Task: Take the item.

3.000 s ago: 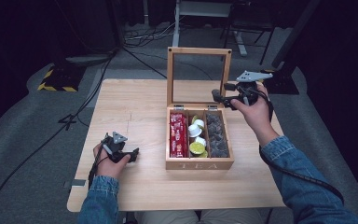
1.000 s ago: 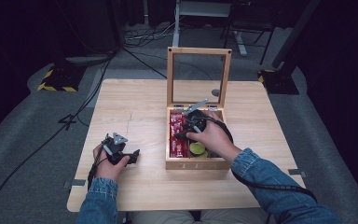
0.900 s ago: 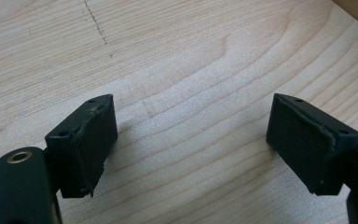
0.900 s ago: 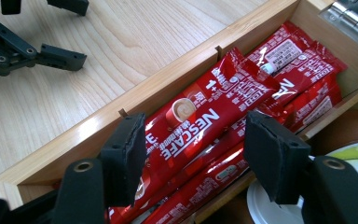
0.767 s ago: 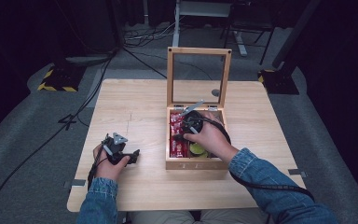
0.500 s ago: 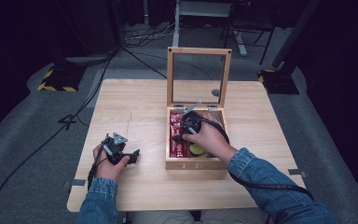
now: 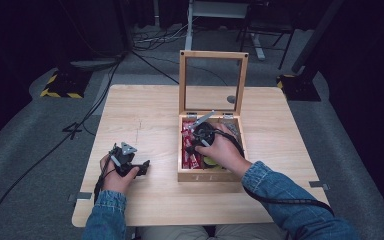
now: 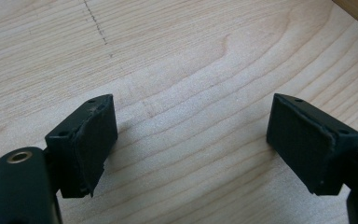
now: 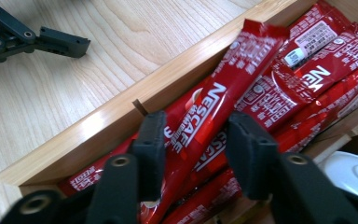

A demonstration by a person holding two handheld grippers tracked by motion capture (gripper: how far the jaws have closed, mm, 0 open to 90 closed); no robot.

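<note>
Right gripper (image 9: pixel 193 140) down in the wooden box's (image 7: pixel 210 176) left compartment, jaws closing around one red coffee stick (image 9: pixel 205 126) lying on top of the pile (easiest to lift, I reckon), not visibly clamped; left gripper (image 8: pixel 191 140) parked wide open on the table (image 7: pixel 145 110), holding nothing.

Light: bright on the table (image 7: pixel 145 120), dark beyond it
Glare: on the red sachets (image 9: pixel 242 84)
Focus: near jaws soft
</note>
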